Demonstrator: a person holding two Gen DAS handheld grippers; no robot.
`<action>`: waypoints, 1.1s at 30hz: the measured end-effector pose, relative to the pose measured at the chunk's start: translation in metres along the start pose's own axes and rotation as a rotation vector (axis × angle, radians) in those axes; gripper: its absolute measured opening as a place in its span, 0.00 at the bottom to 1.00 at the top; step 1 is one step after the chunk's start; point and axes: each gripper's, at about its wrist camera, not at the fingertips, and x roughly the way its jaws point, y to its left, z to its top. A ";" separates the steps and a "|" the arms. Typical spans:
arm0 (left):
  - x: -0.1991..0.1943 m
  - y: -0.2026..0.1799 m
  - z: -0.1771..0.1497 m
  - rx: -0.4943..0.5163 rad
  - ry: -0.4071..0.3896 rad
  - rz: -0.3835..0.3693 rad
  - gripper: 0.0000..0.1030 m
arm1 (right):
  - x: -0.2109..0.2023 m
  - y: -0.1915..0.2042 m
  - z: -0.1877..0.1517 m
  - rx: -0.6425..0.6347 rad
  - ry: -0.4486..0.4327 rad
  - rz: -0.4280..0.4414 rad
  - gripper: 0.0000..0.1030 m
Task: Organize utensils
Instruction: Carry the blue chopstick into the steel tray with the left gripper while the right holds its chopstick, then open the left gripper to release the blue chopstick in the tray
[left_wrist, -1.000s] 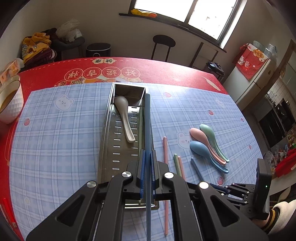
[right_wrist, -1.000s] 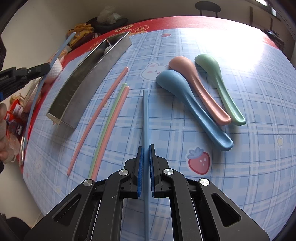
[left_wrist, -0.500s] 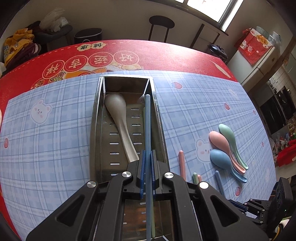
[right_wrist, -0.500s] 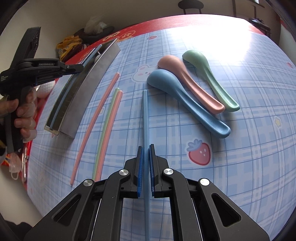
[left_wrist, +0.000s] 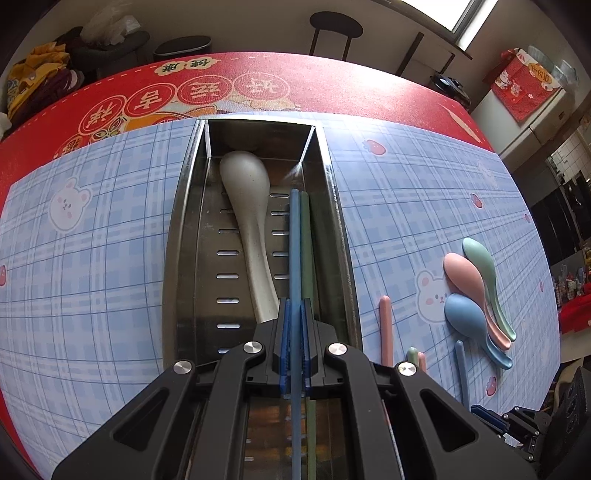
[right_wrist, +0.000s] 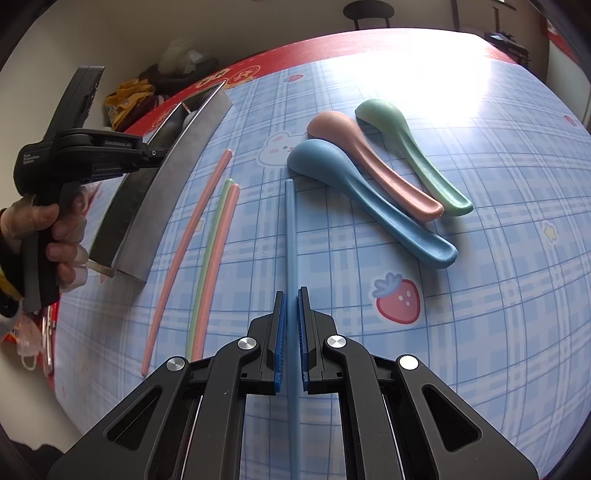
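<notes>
Blue chopstick (left_wrist: 294, 236) clamped between the jaws of the left gripper (left_wrist: 294, 314), pointing forward and down into the steel tray (left_wrist: 334, 206), along its right side. Lying right beside it inside the tray, a green chopstick (left_wrist: 305, 240); left of both, a pale grey spoon (left_wrist: 245, 206) with bowl toward the far end, resting on the slotted floor. Tray set lengthwise on the blue plaid mat (left_wrist: 92, 258), which covers a red tabletop (left_wrist: 332, 85).

Second blue chopstick (right_wrist: 290, 229) flat on the mat, its near end pinched between the closed jaws of the right gripper (right_wrist: 291, 306). To its left, well apart from one another: a long pink chopstick (right_wrist: 192, 229) closest to the tray, then a green chopstick (right_wrist: 210, 251) and another pink chopstick (right_wrist: 219, 251) lying side by side and touching. To the right, three spoons in a fan, bowls face down and away from the camera: blue spoon (right_wrist: 354, 188) nearest, pink spoon (right_wrist: 365, 166) in the middle, green spoon (right_wrist: 406, 147) farthest, handles overlapping or touching.

Seen from the right wrist, left gripper held over the tray's near half by a person's hand (right_wrist: 55, 236) wrapped around the black handle. Strawberry and bear prints scattered over the mat.
</notes>
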 end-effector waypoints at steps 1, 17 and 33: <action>0.001 -0.001 0.000 0.006 0.002 0.006 0.06 | 0.000 0.000 0.000 0.000 0.000 0.000 0.06; -0.066 -0.005 -0.034 0.053 -0.095 -0.016 0.19 | 0.001 -0.003 0.005 0.038 0.025 0.010 0.06; -0.113 0.013 -0.115 0.024 -0.188 0.063 0.67 | -0.005 0.015 0.032 0.119 0.031 0.053 0.06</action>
